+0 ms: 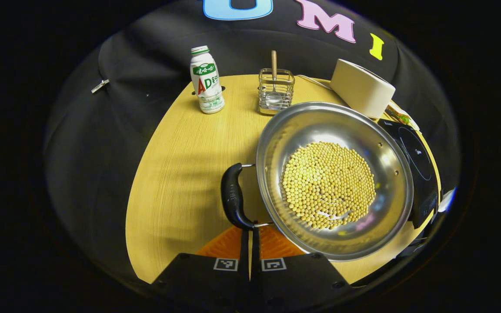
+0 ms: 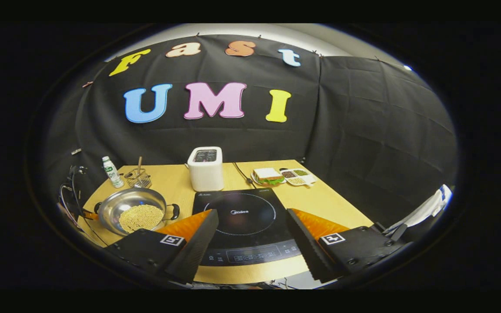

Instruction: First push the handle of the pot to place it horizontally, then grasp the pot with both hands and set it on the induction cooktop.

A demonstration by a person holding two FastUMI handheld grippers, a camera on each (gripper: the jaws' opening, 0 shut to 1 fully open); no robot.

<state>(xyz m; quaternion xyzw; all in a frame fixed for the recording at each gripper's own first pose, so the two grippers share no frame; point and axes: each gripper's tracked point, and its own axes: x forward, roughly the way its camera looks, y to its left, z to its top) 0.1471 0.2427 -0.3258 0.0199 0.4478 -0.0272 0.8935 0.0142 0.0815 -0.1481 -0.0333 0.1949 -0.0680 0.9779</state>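
A steel pot holding yellow beans stands on the wooden table, just left of the black induction cooktop. Its black side handle faces me. My left gripper is shut with nothing between its fingers, and its tips sit at the near end of that handle. In the right gripper view the pot is at the left with its other handle toward the cooktop. My right gripper hangs open above the cooktop's front half, holding nothing.
At the back of the table stand a white bottle, a wire basket with a wooden-handled utensil and a white toaster. A sandwich plate and a small divided dish lie behind the cooktop. Cables hang at the left edge.
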